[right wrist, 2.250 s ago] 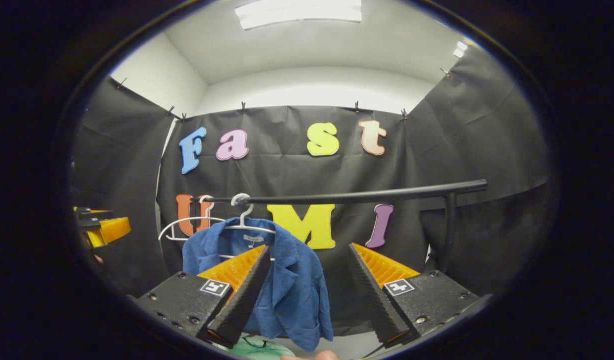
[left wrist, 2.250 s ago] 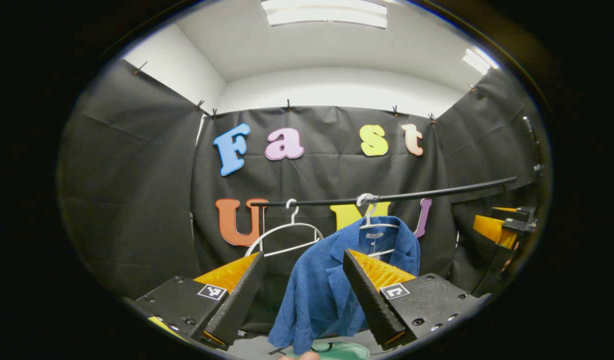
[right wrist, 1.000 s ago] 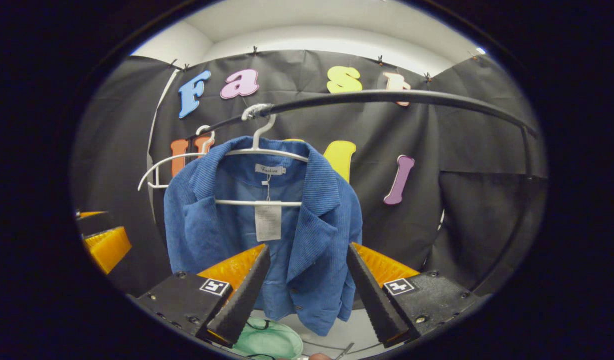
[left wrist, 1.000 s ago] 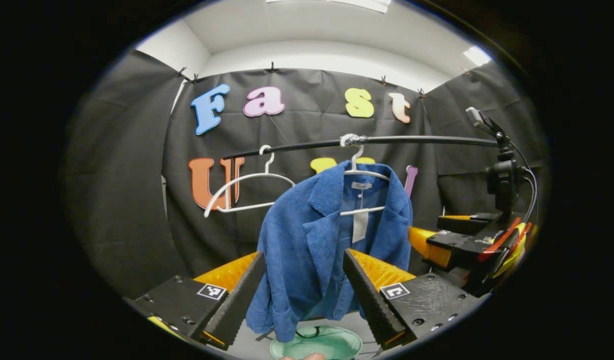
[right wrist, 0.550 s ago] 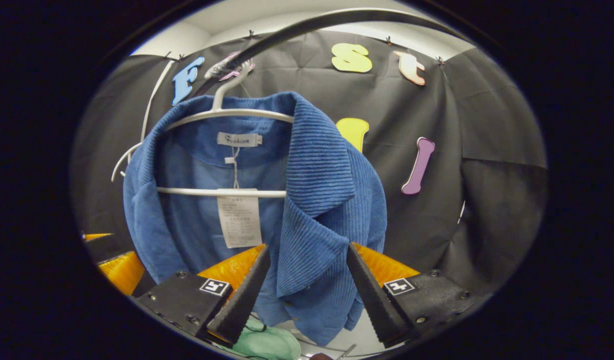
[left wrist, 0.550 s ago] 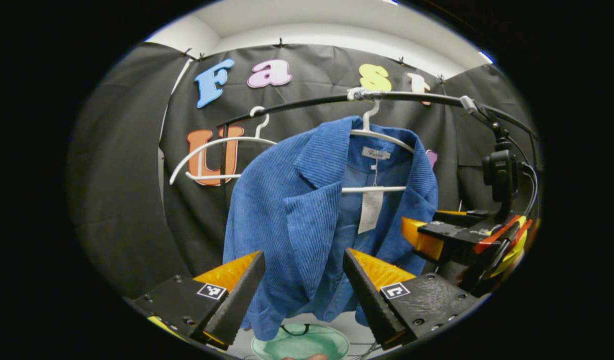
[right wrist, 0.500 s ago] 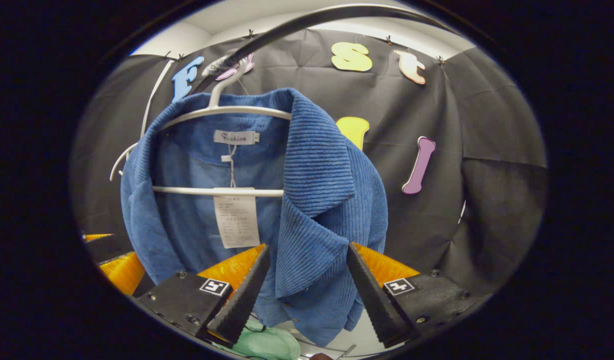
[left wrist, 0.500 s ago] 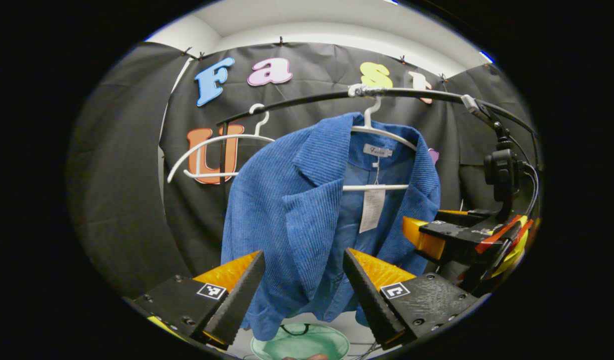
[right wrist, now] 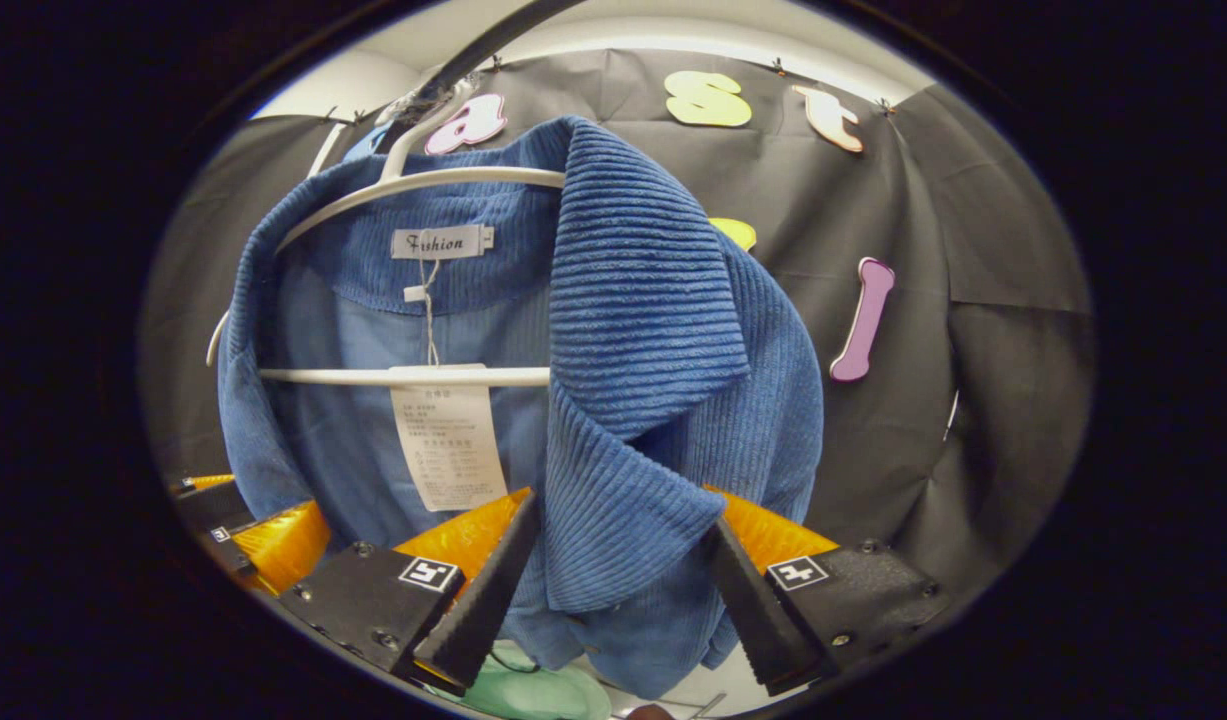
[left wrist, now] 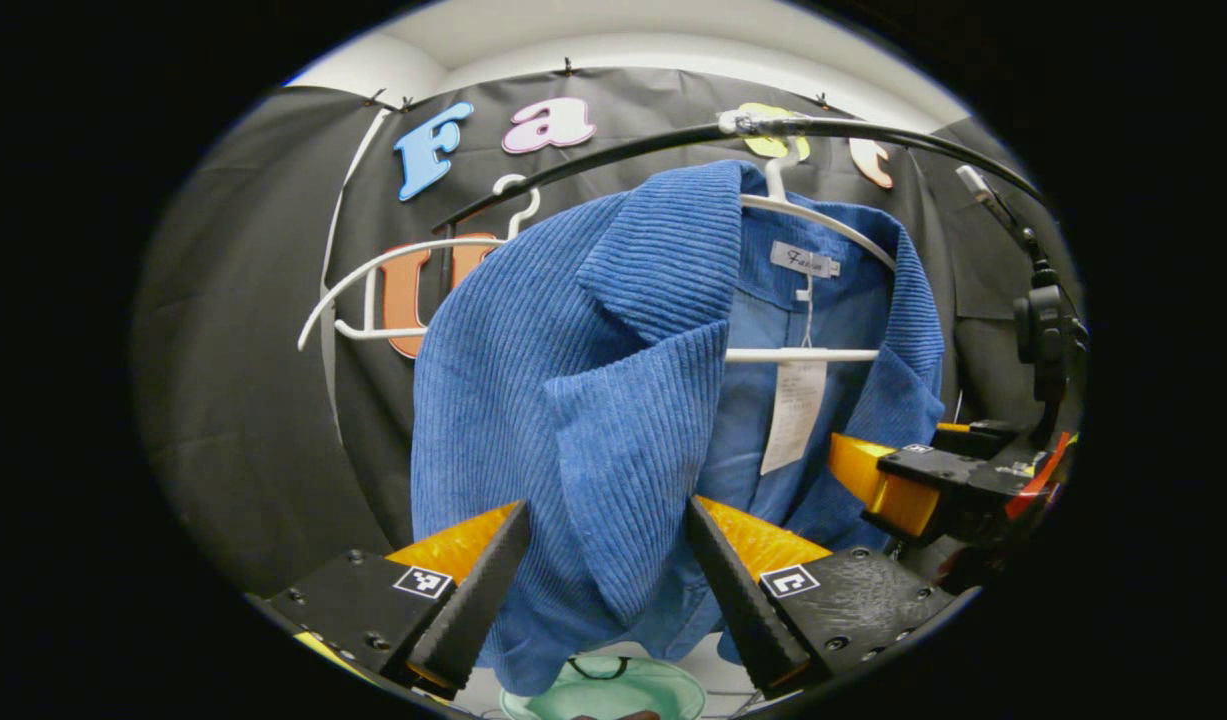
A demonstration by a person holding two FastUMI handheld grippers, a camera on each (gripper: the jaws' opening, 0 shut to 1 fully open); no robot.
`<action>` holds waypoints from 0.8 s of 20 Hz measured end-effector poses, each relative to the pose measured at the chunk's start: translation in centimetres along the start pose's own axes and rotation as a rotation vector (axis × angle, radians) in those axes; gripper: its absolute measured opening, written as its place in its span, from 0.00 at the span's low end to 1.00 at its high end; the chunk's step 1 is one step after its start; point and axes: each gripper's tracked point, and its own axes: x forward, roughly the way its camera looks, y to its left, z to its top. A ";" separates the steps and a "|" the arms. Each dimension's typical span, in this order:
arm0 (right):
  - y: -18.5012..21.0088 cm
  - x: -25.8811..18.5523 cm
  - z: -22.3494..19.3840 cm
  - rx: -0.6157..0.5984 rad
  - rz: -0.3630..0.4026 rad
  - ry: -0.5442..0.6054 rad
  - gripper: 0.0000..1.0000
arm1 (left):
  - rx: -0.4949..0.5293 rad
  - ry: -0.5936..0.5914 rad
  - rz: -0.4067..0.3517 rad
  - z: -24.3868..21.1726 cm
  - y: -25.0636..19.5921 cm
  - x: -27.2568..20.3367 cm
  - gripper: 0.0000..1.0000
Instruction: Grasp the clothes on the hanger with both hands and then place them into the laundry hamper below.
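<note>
Between each gripper's [left wrist: 598, 590] [right wrist: 613, 590] parted fingers hangs the blue jacket [left wrist: 573, 400] [right wrist: 653, 420]; ungripped.

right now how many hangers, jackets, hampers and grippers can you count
hangers: 2, one bare, one under the jacket
jackets: 1
hampers: 1
grippers: 2, left gripper, right gripper
total: 6
</note>
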 end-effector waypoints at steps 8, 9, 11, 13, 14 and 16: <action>-2.8 0.2 0.6 0.036 -0.029 -0.008 0.77 | 0.017 -0.028 0.025 1.3 -0.3 2.0 0.72; -3.4 0.1 0.7 0.042 -0.044 -0.015 0.65 | 0.014 -0.026 0.023 1.2 -0.4 2.2 0.63; -4.3 -0.1 0.7 0.040 -0.062 -0.028 0.42 | 0.007 -0.030 0.034 1.3 -0.1 2.1 0.44; -4.7 -0.3 0.9 0.052 -0.048 -0.041 0.32 | -0.007 -0.036 0.058 1.6 0.6 1.9 0.25; -4.8 -0.3 0.9 0.077 -0.025 -0.043 0.30 | -0.020 -0.040 0.041 1.8 0.4 1.9 0.16; -4.9 -0.4 0.4 0.145 0.021 -0.032 0.24 | -0.037 -0.043 0.015 1.9 0.1 1.9 0.10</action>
